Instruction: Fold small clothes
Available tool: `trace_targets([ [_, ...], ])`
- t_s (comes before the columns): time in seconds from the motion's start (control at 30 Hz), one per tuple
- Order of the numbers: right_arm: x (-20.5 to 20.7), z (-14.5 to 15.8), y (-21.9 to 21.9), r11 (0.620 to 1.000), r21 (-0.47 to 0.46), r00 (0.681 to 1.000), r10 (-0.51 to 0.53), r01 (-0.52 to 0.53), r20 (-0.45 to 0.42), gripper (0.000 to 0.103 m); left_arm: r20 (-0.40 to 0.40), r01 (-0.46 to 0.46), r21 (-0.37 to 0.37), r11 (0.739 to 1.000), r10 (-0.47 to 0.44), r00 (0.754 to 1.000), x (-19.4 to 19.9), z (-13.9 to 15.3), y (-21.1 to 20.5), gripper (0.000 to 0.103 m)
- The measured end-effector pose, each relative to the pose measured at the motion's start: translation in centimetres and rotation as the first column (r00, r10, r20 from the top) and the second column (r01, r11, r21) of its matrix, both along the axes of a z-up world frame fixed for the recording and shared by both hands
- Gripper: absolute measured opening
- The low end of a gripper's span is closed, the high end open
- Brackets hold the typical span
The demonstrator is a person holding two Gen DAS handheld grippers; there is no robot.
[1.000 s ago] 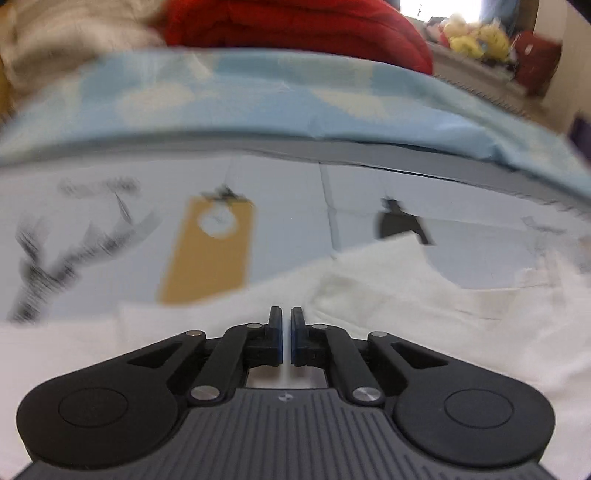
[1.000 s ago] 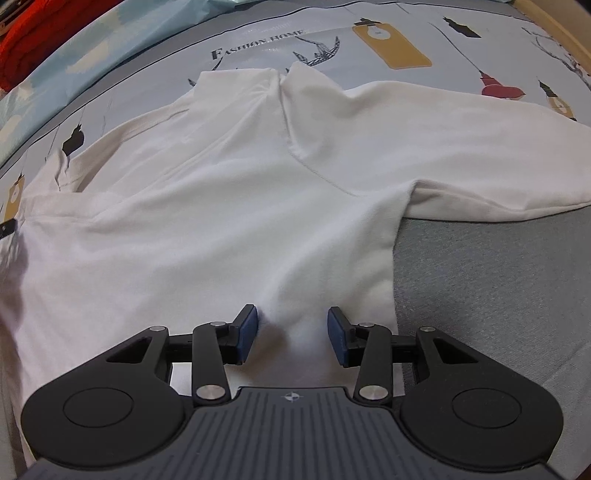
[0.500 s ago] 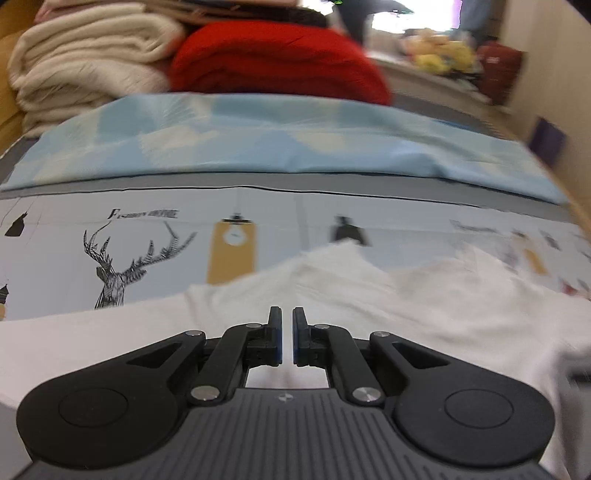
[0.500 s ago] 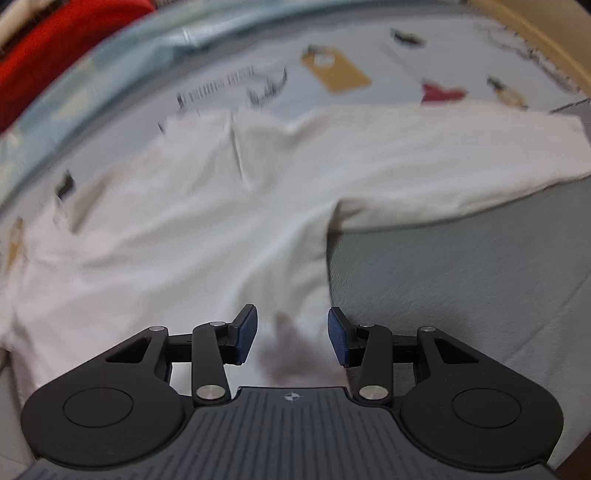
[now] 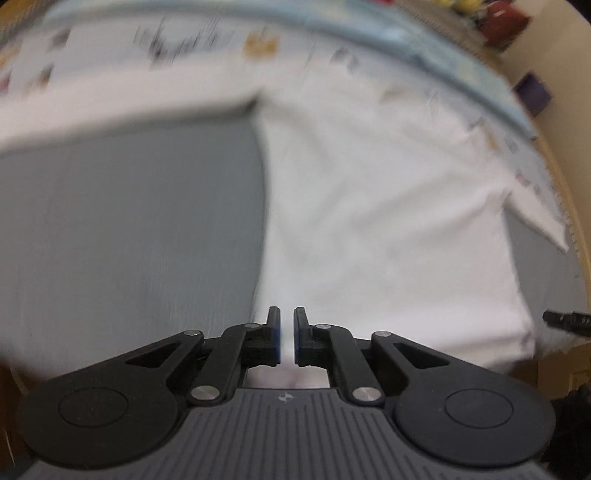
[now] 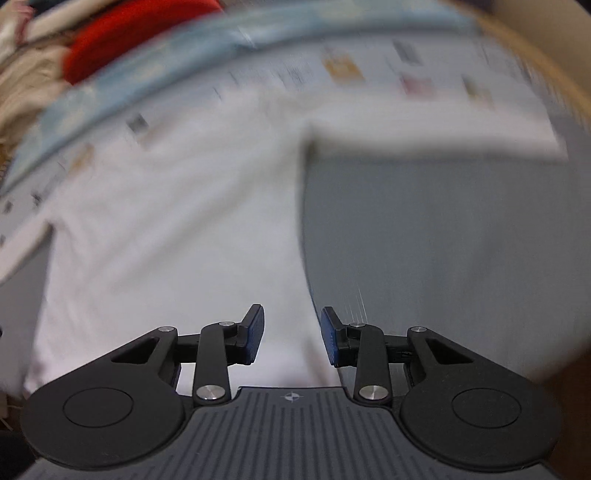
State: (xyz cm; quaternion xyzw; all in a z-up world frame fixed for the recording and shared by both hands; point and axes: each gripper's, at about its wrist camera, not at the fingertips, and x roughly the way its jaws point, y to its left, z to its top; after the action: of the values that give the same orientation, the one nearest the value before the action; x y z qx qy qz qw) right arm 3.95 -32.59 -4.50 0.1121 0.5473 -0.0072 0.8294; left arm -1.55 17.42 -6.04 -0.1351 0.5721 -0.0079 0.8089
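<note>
A white long-sleeved shirt [image 5: 369, 206] lies spread flat on the bed, sleeves out to both sides. It also shows in the right wrist view [image 6: 170, 236]. My left gripper [image 5: 287, 338] hovers over the shirt's lower left hem; its jaws stand nearly closed with a thin gap and nothing shows between them. My right gripper [image 6: 291, 338] is open and empty over the shirt's lower right hem edge. Both views are motion-blurred.
The shirt lies on a grey sheet [image 5: 129, 229] and a printed light-blue bedspread [image 6: 369, 70]. A red blanket [image 6: 136, 33] and cream blankets [image 6: 26, 81] are stacked at the far side. The bed's wooden edge [image 5: 561, 155] runs along the right.
The left gripper has swung from the collar end down to the shirt's lower left hem. The right gripper has shifted slightly along the lower right hem. Both are moving fast.
</note>
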Motion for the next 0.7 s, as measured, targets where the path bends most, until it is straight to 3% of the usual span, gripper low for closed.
trace_targets([
  [0.13,-2.0,-4.3,-2.0,0.997,0.001,0.99,-0.079,0.079,-0.12,0.036,-0.087,-0.09,-0.037,0.995,0.087,0.992,-1.6,-2.1,1.9,0.016],
  [0.27,-2.6,-5.7,-2.7,0.998,0.031,0.99,-0.059,0.063,-0.125,0.038,-0.092,-0.187,-0.135,0.973,0.175,0.98,-1.5,-2.5,3.2,0.03],
  [0.4,-2.4,-5.7,-2.9,0.996,0.051,0.992,-0.072,0.077,-0.099,0.039,-0.128,-0.183,-0.132,0.974,0.166,0.978,-0.9,-3.1,2.2,0.038],
  [0.6,-3.3,-5.9,-1.8,0.999,0.04,0.995,-0.024,0.028,-0.101,0.039,-0.176,-0.136,-0.068,0.988,0.122,0.977,-0.9,-4.8,0.7,0.038],
  [0.67,-3.6,-5.9,-1.8,0.998,0.055,0.994,-0.009,0.015,-0.105,0.039,-0.169,-0.135,-0.066,0.989,0.123,0.978,-0.9,-4.9,0.7,0.029],
  [0.7,-3.6,-6.0,-1.7,0.998,0.058,0.994,0.0,0.006,-0.105,0.038,-0.165,-0.133,-0.063,0.989,0.121,0.979,-1.0,-4.8,0.8,0.012],
])
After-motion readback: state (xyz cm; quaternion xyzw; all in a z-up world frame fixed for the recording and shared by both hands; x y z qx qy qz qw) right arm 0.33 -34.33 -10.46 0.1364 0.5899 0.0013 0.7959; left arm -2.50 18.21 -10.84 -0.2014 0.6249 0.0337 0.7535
